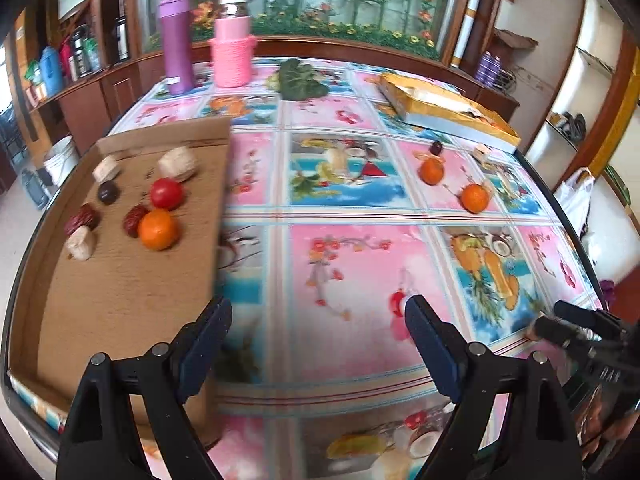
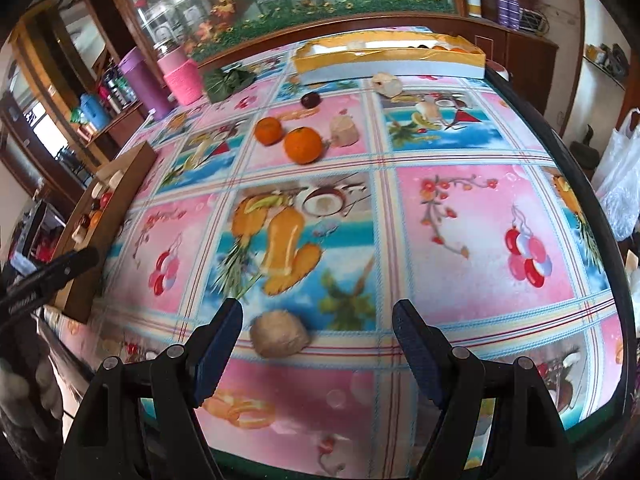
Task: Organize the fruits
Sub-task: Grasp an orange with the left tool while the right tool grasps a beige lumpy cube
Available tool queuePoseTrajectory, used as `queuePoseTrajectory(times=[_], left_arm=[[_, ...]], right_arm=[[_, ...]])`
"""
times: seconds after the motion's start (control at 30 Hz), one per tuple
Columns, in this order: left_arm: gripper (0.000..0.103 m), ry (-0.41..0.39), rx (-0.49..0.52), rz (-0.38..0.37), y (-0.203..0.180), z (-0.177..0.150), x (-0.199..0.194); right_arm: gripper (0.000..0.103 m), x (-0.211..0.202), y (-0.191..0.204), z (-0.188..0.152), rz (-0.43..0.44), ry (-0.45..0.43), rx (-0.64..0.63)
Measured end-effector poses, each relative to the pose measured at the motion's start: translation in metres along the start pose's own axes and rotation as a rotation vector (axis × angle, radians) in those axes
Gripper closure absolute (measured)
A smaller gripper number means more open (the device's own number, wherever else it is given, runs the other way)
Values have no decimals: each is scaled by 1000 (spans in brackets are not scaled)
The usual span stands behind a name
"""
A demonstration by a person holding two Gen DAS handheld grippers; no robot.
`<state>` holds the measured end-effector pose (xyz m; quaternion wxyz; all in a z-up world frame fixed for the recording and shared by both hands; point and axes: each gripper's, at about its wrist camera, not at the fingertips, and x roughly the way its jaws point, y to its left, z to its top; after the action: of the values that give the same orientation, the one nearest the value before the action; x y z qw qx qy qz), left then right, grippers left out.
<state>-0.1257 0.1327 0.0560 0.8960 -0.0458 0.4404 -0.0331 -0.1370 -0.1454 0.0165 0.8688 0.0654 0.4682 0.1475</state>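
Observation:
A flat cardboard tray (image 1: 120,280) lies at the table's left and holds an orange (image 1: 158,229), a red tomato (image 1: 166,193), a dark plum (image 1: 108,192), red dates (image 1: 134,219) and pale round pieces (image 1: 178,163). Two oranges (image 1: 474,197) (image 1: 432,171) and a plum (image 1: 437,147) lie loose on the tablecloth; they also show in the right wrist view (image 2: 303,145) (image 2: 269,130) (image 2: 311,99). My left gripper (image 1: 318,318) is open and empty beside the tray's near corner. My right gripper (image 2: 318,322) is open, with a pale brown round piece (image 2: 279,334) lying between its fingers.
A yellow box (image 2: 390,60) stands at the table's far right. A purple flask (image 1: 176,42), a pink jar (image 1: 233,52) and a green leaf (image 1: 300,80) stand at the far edge. More pale pieces (image 2: 343,131) (image 2: 387,84) lie near the oranges. The table edge (image 2: 592,216) runs along the right.

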Motion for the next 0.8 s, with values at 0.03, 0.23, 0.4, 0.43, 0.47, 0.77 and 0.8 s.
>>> queuePoseTrajectory(times=[0.03,0.23,0.4,0.43,0.47,0.77,0.8], left_arm=[[15,1,19,-13,-7,2,3],[15,27,138,-68,-52,28,28],[16,73,199,-123,-91,58,64],[16,75,210,-128,-98,63,70],[16,78,224,-137,-107,69,78],[24,91,295,-161,-156,95,138],[27,82,311,-143,-159,95,139]], right_arm=[[29,2,5,-3,6,1,-22],[70,14,20,-5,-18,3,-110],[70,9,6,-6,25,-18,-71],[70,8,1,-6,31,-25,-54],[70,6,-4,-7,38,-29,-40],[70,-1,-24,-6,77,-41,17],[70,-1,-24,-5,77,-41,18]])
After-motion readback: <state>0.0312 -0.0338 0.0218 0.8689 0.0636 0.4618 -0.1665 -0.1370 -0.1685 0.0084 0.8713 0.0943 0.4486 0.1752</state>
